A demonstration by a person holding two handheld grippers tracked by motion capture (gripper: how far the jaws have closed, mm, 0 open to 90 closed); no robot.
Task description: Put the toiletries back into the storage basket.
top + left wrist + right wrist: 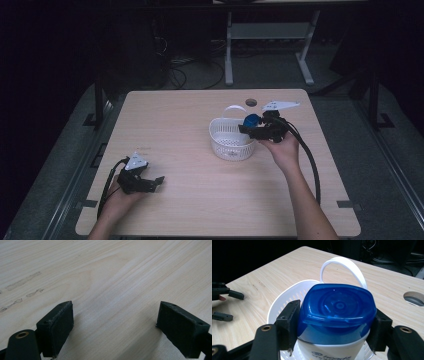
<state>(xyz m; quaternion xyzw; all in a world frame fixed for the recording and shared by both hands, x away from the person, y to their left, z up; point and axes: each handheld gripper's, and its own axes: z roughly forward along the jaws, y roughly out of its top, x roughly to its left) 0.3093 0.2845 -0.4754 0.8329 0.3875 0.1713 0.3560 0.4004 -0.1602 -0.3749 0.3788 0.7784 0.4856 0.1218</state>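
Lowering a blue-capped white bottle (337, 315) into the white basket (222, 142) looks like the step in hand. Near edge first: left tool (145, 182) sits at the lower left of the high view, resting low on the tabletop (200, 200), jaws spread wide and empty; its own view has bare wood grain between the two pads. Right tool (335, 327) is clenched on the bottle just below the cap, one pad on each side, cap pointing toward the camera. In the high view the bottle (251, 120) hangs right of centre, over the basket's right rim. Basket handle (344, 267) arches upright behind the cap, toward the top of the right gripper view. A round hole (251, 102) lies in the tabletop further back.

Notes for doing it well: centre the bottle over the basket opening before descending, keeping clear of the handle. Hold the grip until the base rests inside; whether it already touches the basket floor cannot be told, since the cap hides it. Then open slowly and withdraw straight.
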